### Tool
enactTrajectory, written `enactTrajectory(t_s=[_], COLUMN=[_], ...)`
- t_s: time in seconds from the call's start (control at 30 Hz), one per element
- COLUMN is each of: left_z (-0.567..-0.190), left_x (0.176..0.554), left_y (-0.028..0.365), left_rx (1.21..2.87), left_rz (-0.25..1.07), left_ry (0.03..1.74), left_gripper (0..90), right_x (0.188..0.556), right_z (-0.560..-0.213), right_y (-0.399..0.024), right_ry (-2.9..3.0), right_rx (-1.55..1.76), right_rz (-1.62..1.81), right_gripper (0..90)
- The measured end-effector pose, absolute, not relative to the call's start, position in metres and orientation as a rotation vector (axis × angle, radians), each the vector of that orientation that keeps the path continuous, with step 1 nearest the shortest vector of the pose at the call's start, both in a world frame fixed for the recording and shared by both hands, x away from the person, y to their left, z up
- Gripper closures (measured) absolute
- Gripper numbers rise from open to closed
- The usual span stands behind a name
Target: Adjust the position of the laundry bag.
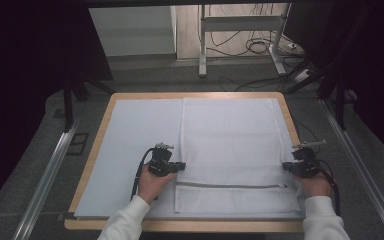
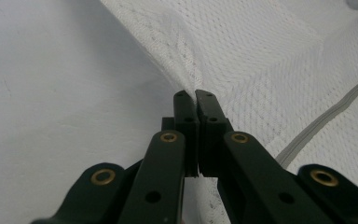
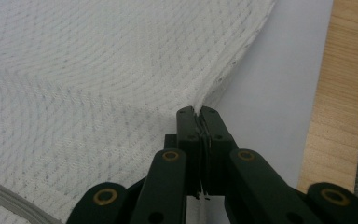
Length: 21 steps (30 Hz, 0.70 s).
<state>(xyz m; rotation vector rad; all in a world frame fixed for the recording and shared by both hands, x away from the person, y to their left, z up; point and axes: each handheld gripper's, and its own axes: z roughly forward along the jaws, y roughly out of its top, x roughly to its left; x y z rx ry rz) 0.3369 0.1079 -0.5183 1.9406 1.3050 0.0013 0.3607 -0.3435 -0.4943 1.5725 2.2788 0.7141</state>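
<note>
The left gripper [image 1: 180, 166] lies low over the table, its jaws pointing toward the right of the high view, held by the left hand [image 1: 152, 184] whose white-sleeved forearm comes up from the bottom edge. Its jaws are pressed together on the left edge of the white mesh bag [image 1: 232, 145]; in the left gripper view the netting [image 2: 261, 60] puckers up into the pinch. The right gripper [image 1: 286, 167] mirrors it on the far side, jaws pointing left, with the right hand [image 1: 316, 185] behind it and a white sleeve below. Its jaws are closed on the bag's right edge, where a thin fold of mesh [image 3: 121, 84] shows squeezed between the pads. The bag lies flat on the pale mat [image 1: 140, 130] that covers the wooden table [image 1: 95, 150], right of centre, with its grey zipper [image 1: 230, 186] running across near the person's edge, just nearer the person than both grippers.
</note>
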Motion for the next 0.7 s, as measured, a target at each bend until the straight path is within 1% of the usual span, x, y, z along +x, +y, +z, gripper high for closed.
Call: enactTrajectory(t_s=[0.7], left_z=[-0.5194], left_x=[0.3362], left_y=[0.1181], left_rx=[1.936], left_rz=[0.002], left_ry=[1.319], left_gripper=[89.3], right_x=[0.3598], right_z=[-0.4941], right_y=[-0.3358], right_ry=[2.284], right_rx=[1.536], right_rz=[0.731], right_gripper=[87.0])
